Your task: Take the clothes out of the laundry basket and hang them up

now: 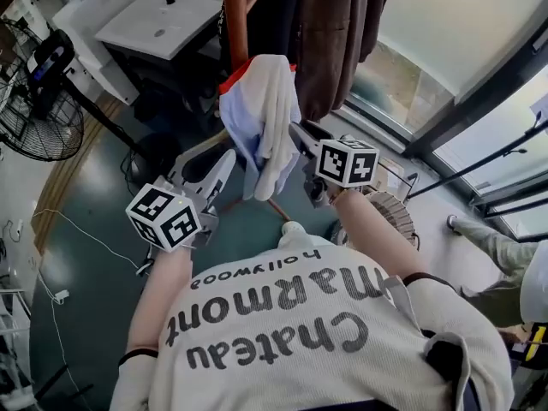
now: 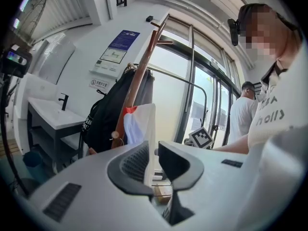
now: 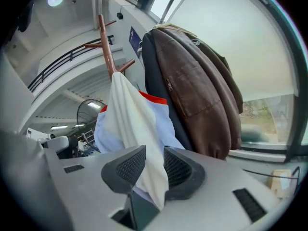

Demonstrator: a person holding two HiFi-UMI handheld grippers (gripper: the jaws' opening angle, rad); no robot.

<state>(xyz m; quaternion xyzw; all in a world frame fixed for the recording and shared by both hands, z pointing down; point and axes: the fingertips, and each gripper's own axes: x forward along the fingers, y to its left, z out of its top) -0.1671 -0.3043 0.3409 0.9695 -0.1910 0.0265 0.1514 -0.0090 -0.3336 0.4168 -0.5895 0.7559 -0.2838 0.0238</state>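
White-blue garment [image 1: 265, 110] hangs draped on the rack [image 1: 235, 15], so this hanging looks nearly done. Left tongs [image 2: 153, 157] and right tongs [image 3: 154, 165] stand parted, cloth loose between; next, draw both clear.

Garment [image 1: 261, 118] apparently on rack [image 1: 235, 15], jackets [image 1: 330, 32] behind.
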